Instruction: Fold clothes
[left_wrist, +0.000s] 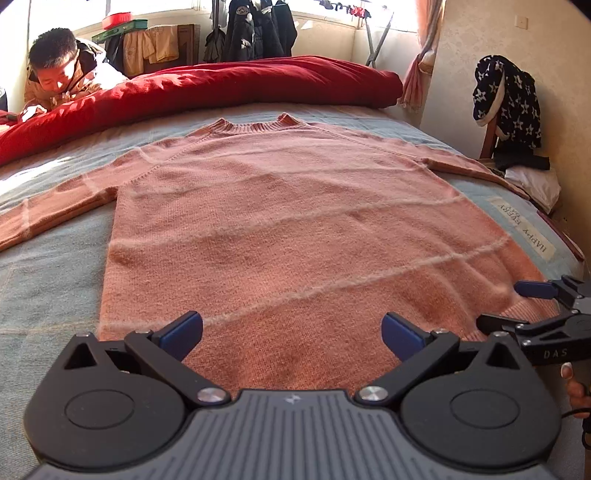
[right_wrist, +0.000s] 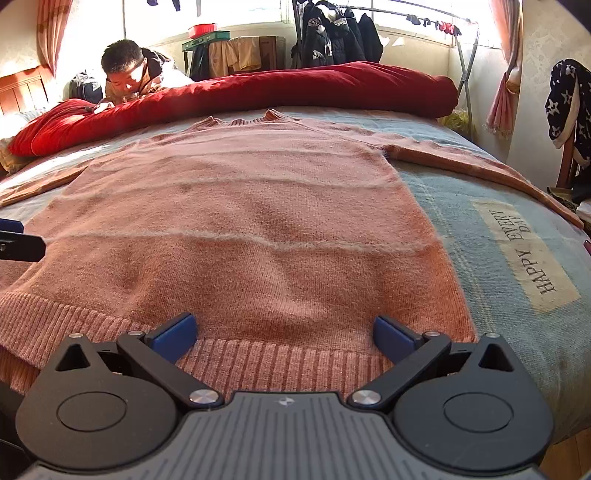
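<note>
A salmon-pink knitted sweater (left_wrist: 280, 221) with thin pale stripes lies flat on the bed, collar far, ribbed hem (right_wrist: 258, 362) near, both sleeves spread out sideways. My left gripper (left_wrist: 291, 334) hovers open over the near left part of the sweater, nothing between its blue pads. My right gripper (right_wrist: 284, 336) stands open just over the hem near the right corner, empty too. In the left wrist view the right gripper (left_wrist: 517, 306) shows at the right edge, open above the hem. A tip of the left gripper (right_wrist: 18, 240) shows at the left edge of the right wrist view.
The blue-grey bedspread (right_wrist: 491, 236) carries a "HAPPY EVERY DAY" label (right_wrist: 528, 251). A rolled red quilt (left_wrist: 207, 92) lies across the far side; a person (left_wrist: 55, 77) leans on it at the far left. A chair with a star-patterned cloth (left_wrist: 506, 99) stands right of the bed.
</note>
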